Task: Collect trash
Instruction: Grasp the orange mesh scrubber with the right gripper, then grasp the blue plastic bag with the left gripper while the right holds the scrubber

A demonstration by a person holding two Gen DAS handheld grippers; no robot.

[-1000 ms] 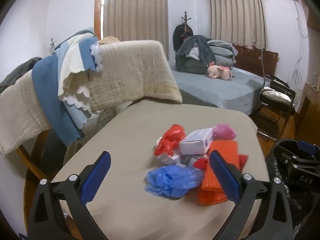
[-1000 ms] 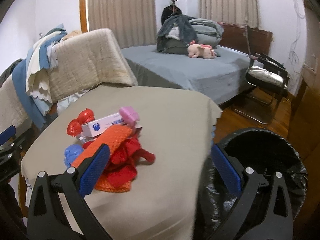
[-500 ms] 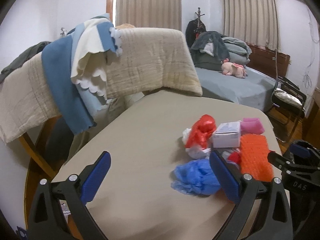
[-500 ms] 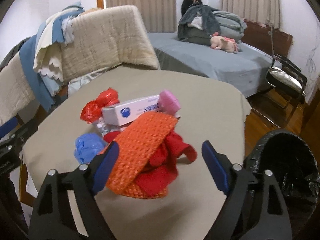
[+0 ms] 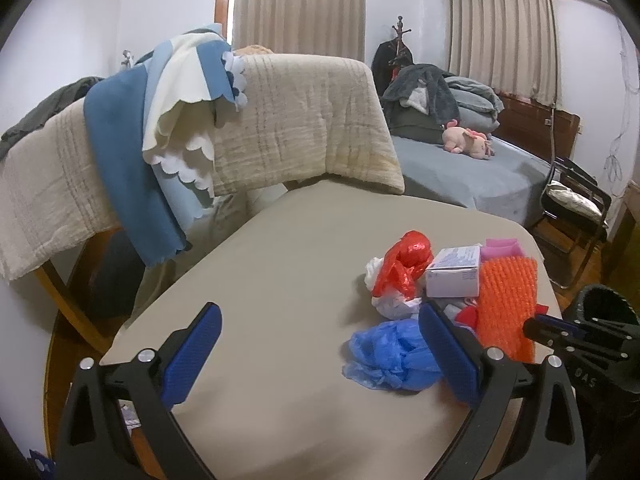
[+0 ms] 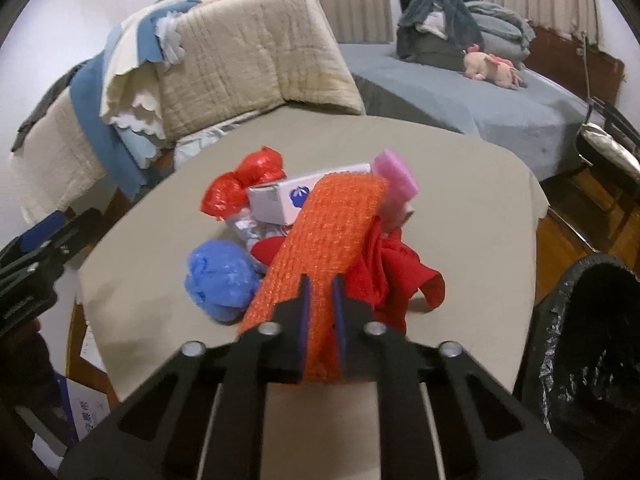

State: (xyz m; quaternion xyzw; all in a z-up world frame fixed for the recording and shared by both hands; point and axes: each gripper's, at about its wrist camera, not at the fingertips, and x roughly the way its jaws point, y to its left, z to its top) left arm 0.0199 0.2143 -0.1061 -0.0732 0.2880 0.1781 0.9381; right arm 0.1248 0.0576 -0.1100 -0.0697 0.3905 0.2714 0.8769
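A heap of trash lies on the beige table [image 5: 280, 280]: an orange mesh sleeve [image 6: 332, 224], a red cloth [image 6: 384, 276], a blue plastic bag [image 6: 220, 276], a red plastic bag [image 6: 240, 184], a white box [image 6: 288, 196] and a pink piece [image 6: 396, 172]. My right gripper [image 6: 320, 292] is shut on the near end of the orange mesh sleeve. My left gripper [image 5: 320, 344] is open and empty above the table, with the blue plastic bag [image 5: 388, 356] beside its right finger. The orange mesh sleeve [image 5: 506, 300] also shows in the left wrist view.
A black-lined trash bin [image 6: 592, 332] stands on the floor right of the table. Chairs draped with beige and blue blankets [image 5: 240, 120] stand behind the table. A bed [image 6: 480, 96] with clothes and a pink plush toy is at the back. A folding chair [image 5: 572, 204] stands at the right.
My right gripper moved in to the heap and closed on the orange mesh sleeve. My left gripper shifted left, staying open.
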